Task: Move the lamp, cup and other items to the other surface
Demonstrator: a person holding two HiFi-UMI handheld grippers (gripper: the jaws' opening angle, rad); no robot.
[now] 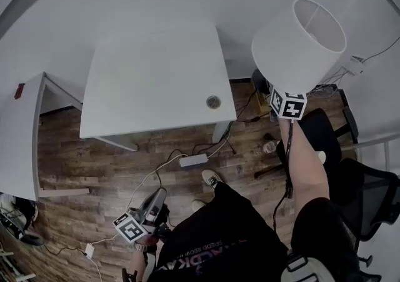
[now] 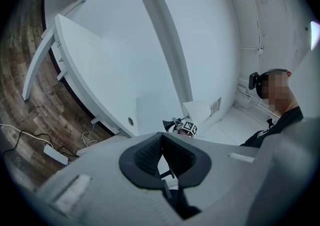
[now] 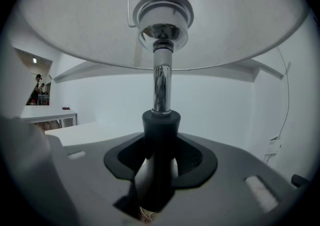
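The lamp has a white drum shade, a chrome stem and a dark base. It hangs in the air right of the white table, tilted, with my right gripper shut on its dark lower part. In the right gripper view the shade fills the top and the jaws of the right gripper clasp the base. My left gripper is low beside my leg, over the wood floor. Its left gripper pads meet at the tips with nothing between them. No cup is in view.
The table carries only a round cable hole. A second white desk with a small red thing stands at the left. A power strip and cables lie on the floor. A black office chair stands at the right.
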